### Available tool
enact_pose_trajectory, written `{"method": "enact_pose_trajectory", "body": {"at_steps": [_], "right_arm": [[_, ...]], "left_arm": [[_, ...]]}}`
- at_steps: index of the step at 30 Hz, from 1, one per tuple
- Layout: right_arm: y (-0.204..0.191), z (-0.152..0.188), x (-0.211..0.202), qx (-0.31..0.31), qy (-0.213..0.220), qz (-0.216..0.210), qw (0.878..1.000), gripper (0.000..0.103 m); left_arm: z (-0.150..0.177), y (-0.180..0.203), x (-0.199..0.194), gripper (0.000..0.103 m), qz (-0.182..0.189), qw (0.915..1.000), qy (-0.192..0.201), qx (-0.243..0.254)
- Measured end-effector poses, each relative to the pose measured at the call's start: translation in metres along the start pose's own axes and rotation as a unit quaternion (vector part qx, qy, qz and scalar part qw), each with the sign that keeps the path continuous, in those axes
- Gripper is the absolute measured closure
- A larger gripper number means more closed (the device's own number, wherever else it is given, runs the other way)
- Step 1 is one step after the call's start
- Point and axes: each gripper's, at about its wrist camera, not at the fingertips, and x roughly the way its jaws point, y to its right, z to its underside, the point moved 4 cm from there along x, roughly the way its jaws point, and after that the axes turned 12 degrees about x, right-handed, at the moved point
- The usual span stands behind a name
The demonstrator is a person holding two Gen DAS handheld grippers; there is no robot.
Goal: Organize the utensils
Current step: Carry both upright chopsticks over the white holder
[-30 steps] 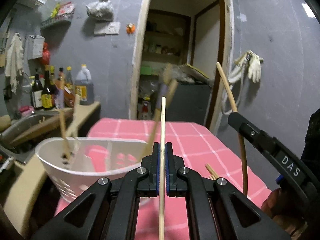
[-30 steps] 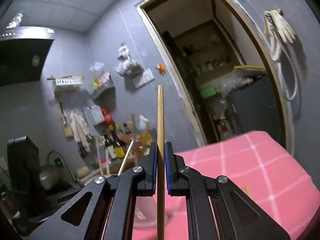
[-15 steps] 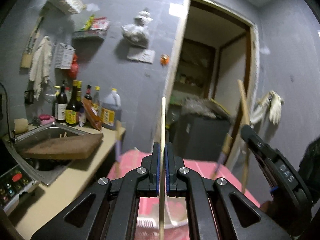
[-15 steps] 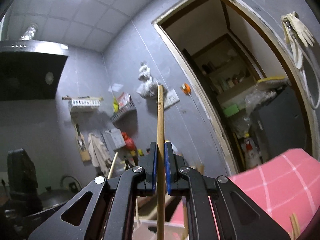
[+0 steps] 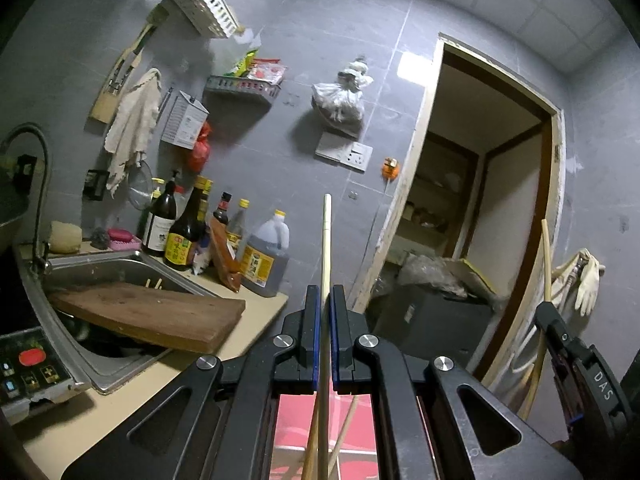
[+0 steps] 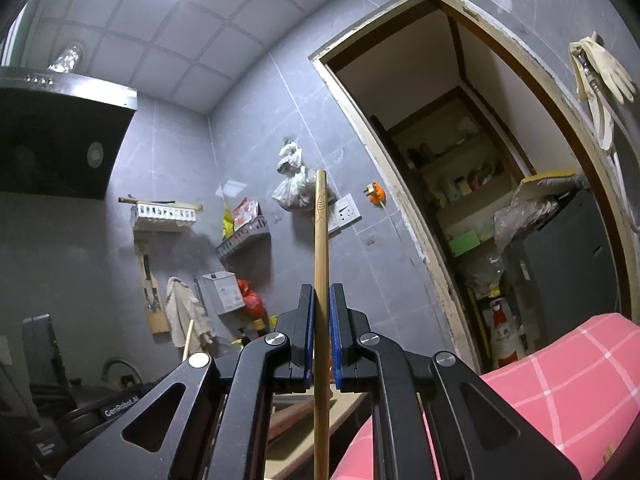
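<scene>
My left gripper [image 5: 325, 300] is shut on a pale wooden chopstick [image 5: 326, 248] that stands upright between its blue pads. My right gripper [image 6: 321, 300] is shut on a darker bamboo chopstick [image 6: 321, 232], also upright; it shows at the right edge of the left wrist view [image 5: 560, 336], holding that chopstick [image 5: 546, 264]. More chopsticks [image 5: 344, 428] lean below the left gripper over the pink checked tablecloth [image 5: 296, 420]. The white basket is hidden below both views.
A counter at left holds a steel sink [image 5: 100, 276] with a wooden cutting board [image 5: 152, 312] across it and several sauce bottles [image 5: 188, 236]. A doorway [image 5: 480, 216] opens at the back right. The pink table also shows in the right wrist view [image 6: 568, 396].
Both grippers have tilted upward, each still holding its chopstick. The white basket and most of the pink table have dropped out of view; wall and ceiling now fill the frames.
</scene>
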Motion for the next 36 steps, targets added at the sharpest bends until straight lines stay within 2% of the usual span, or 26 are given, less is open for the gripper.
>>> {"method": "enact_pose_trajectory", "body": {"at_steps": [14,36], "right_arm": [[0.003,0.024,0.008,-0.027,-0.015,0.021,0.999,0.097],[0.008,0.045,0.002,-0.042,-0.084,0.045,0.995,0.097]], "left_arm": [[0.027,0.007,0.009,0.1,-0.01,0.9999,-0.009,0.002],[0.072,0.028,0.005,0.1,-0.002,0.9968,-0.07,0.039]]}}
